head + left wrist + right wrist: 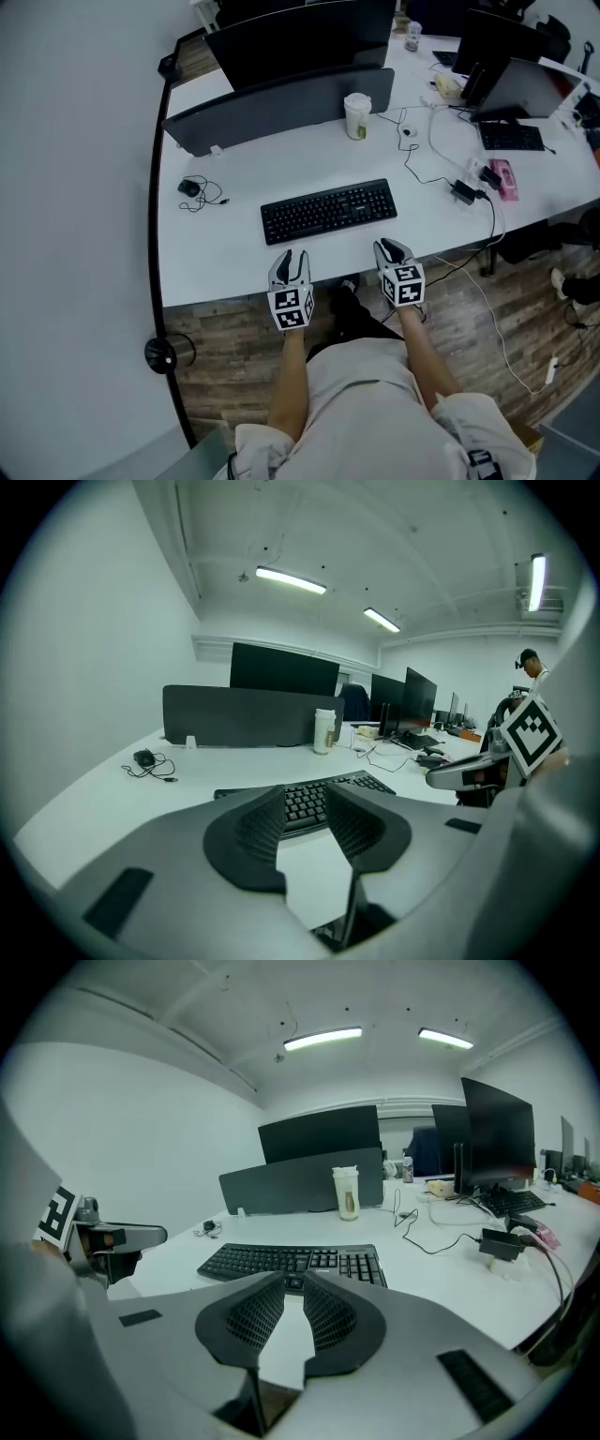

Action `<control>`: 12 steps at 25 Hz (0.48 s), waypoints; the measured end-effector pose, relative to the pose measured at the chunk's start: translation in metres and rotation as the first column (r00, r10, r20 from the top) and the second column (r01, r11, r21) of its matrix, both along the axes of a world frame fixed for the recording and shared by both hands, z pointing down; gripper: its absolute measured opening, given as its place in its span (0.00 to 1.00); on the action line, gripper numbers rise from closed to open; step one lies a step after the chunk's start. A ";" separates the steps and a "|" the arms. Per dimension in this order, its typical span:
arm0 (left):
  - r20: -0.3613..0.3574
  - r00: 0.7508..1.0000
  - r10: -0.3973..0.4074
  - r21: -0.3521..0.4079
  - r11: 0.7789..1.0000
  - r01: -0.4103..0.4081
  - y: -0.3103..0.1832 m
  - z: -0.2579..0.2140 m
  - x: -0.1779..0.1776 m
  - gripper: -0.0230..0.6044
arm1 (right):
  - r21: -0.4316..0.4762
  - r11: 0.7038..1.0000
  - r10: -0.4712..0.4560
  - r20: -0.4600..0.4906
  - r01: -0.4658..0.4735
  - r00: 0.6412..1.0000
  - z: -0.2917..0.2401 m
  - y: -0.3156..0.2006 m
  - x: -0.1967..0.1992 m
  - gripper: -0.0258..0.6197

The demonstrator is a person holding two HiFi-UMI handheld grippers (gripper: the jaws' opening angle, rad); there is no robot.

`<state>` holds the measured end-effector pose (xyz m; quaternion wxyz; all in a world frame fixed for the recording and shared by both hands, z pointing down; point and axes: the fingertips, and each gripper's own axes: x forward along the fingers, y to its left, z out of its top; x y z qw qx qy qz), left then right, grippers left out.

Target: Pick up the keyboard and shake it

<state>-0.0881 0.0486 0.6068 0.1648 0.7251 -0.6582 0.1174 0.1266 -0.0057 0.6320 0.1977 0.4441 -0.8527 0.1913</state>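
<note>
Head view: shows a black keyboard lying flat on the white tabletop, near the front edge and square to it. Behind it, well apart, a lidded white cup standing upright beside a dark divider panel; contents hidden by the lid. Off to the left, a small black device with a coiled cable; to the right, a black power adapter on its cord. Left gripper and right gripper poised just short of the keyboard's near edge, one toward each end, touching nothing.

Left gripper view: looks along the left gripper, jaws set a narrow gap apart with only bare tabletop and the keyboard beyond showing through. Holds nothing, presses on nothing. Adds what the head view lacks: ceiling lights, a person standing far off at the right, and the right gripper seen from the side.

Right gripper view: looks along the right gripper, jaws nearly together, a slim gap left, nothing in it. Keyboard just ahead, untouched, flat on the tabletop. Cup upright behind. Alone in showing a tall monitor front-on at the right, and the left gripper at the left edge.
</note>
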 end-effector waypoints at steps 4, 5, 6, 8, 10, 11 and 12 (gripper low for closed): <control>-0.004 1.000 0.004 0.013 1.000 -0.004 0.010 -0.005 0.007 0.17 | 0.019 0.999 0.027 0.007 -0.027 1.000 -0.006 0.011 0.010 0.15; -0.001 1.000 0.003 0.016 1.000 -0.003 0.014 -0.006 0.007 0.14 | 0.024 0.999 0.031 0.006 -0.031 1.000 -0.007 0.014 0.012 0.14; 0.000 1.000 0.003 0.020 1.000 -0.003 0.018 -0.007 0.007 0.10 | 0.030 0.999 0.034 0.006 -0.034 0.999 -0.009 0.016 0.014 0.14; -0.017 1.000 0.008 0.027 1.000 -0.008 0.023 -0.009 0.006 0.06 | 0.040 0.999 0.037 0.010 -0.037 0.999 -0.012 0.020 0.015 0.12; -0.040 0.999 0.009 0.030 1.000 -0.008 0.027 -0.009 0.004 0.06 | 0.042 0.998 0.035 0.018 -0.036 0.999 -0.013 0.023 0.016 0.11; -0.045 0.999 0.006 0.026 1.000 -0.005 0.031 -0.008 0.003 0.06 | 0.040 0.999 0.033 0.022 -0.034 0.999 -0.012 0.025 0.016 0.10; -0.044 0.999 0.001 0.020 1.000 0.000 0.035 -0.006 0.001 0.06 | 0.038 0.999 0.032 0.023 -0.033 0.999 -0.011 0.029 0.016 0.10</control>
